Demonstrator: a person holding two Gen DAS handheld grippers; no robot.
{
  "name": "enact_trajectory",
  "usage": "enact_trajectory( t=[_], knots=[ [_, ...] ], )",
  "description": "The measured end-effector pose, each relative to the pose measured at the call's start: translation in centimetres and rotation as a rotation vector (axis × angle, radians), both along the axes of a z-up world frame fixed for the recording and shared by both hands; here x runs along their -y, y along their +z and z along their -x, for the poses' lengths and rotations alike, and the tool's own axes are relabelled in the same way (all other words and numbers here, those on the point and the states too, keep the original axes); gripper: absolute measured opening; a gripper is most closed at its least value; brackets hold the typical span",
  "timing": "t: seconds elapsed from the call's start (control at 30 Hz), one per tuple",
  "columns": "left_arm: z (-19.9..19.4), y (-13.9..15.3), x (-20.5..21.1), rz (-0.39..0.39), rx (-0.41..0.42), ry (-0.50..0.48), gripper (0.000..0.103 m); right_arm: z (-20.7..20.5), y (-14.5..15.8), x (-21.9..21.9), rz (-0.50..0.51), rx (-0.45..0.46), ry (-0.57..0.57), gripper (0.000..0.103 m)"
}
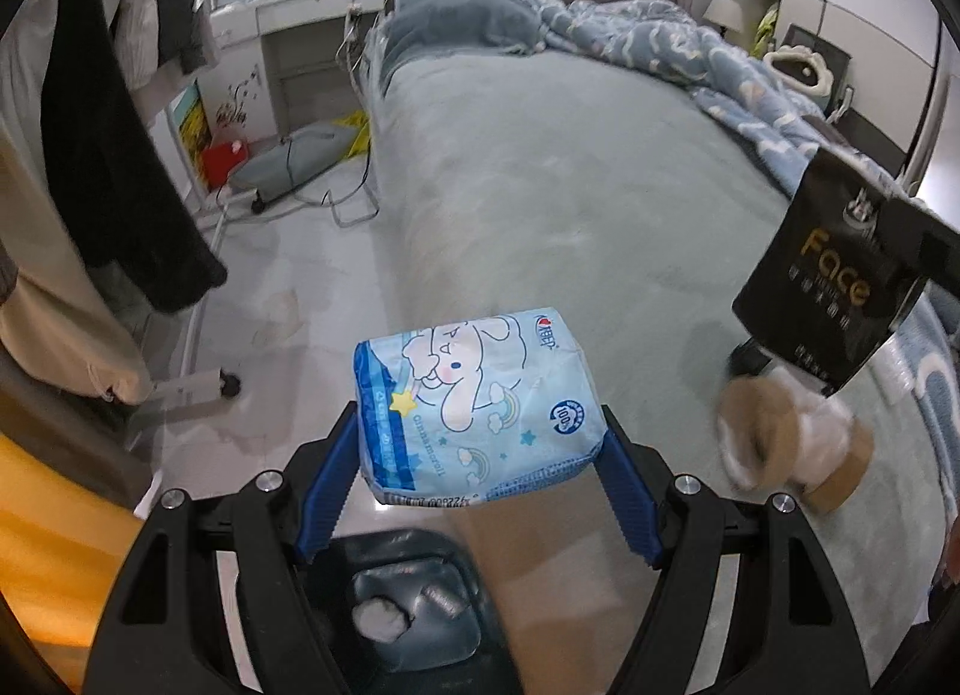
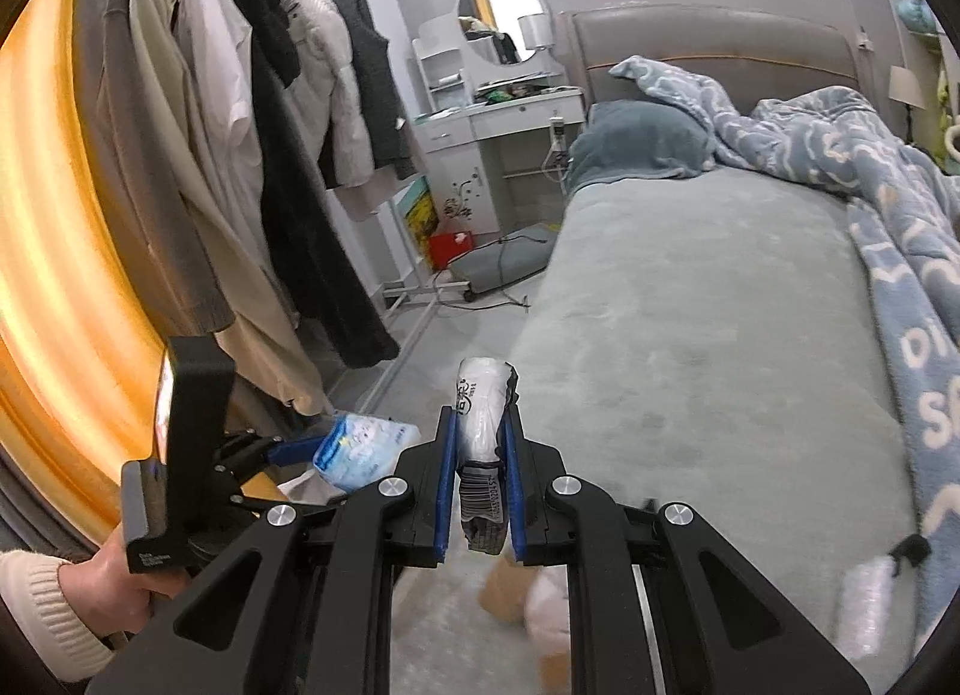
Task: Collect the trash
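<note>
Left gripper (image 1: 480, 473) clamped on blue tissue pack (image 1: 477, 407), soft plastic, cartoon dog print, "Cinnamoroll" legible, held over dark bin (image 1: 414, 605) at foot of bed (image 1: 540, 185) (crumpled white wad inside). Right gripper (image 2: 480, 491) clenched on flattened black packet (image 2: 483, 443), crinkled film, barcode on lower end; in left view, gold "Face" lettering. Open floor (image 1: 288, 287) between bed edge and clothes rack (image 2: 270, 155). Plush grey bed cover bare near the near edge.
</note>
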State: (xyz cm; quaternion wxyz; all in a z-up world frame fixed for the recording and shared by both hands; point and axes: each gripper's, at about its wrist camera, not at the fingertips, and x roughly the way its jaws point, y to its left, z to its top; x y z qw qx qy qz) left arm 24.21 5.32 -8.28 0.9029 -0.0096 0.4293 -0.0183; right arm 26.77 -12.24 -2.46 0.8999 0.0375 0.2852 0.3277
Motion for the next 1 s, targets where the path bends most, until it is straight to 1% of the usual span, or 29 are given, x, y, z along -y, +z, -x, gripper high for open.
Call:
enact_trajectory(
  t=[0.1, 0.17, 0.4, 0.73, 0.8, 1.0],
  knots=[
    [0.1, -1.0, -1.1, 0.001, -0.045, 0.012, 0.077, 0.2, -0.1, -1.6, -0.009, -0.009, 0.032, 0.015],
    [0.2, -1.6, -1.8, -0.004, -0.070, 0.013, 0.077, 0.4, -0.3, -3.0, 0.004, -0.006, 0.056, 0.015],
    [0.7, -4.4, -4.3, 0.000, -0.213, 0.014, 0.077, 0.3, -0.8, -6.4, 0.007, -0.028, 0.118, 0.015],
    [2.2, -7.0, -8.2, 0.025, -0.340, 0.036, 0.077, 0.7, -2.3, -11.0, 0.026, -0.067, 0.195, 0.015],
    [2.6, -7.6, -9.1, 0.033, -0.374, 0.044, 0.078, 0.7, -2.8, -11.8, 0.034, -0.075, 0.206, 0.015],
    [3.4, -8.8, -11.0, 0.045, -0.441, 0.049, 0.079, 0.6, -4.2, -13.7, 0.049, -0.108, 0.238, 0.015]
  ],
)
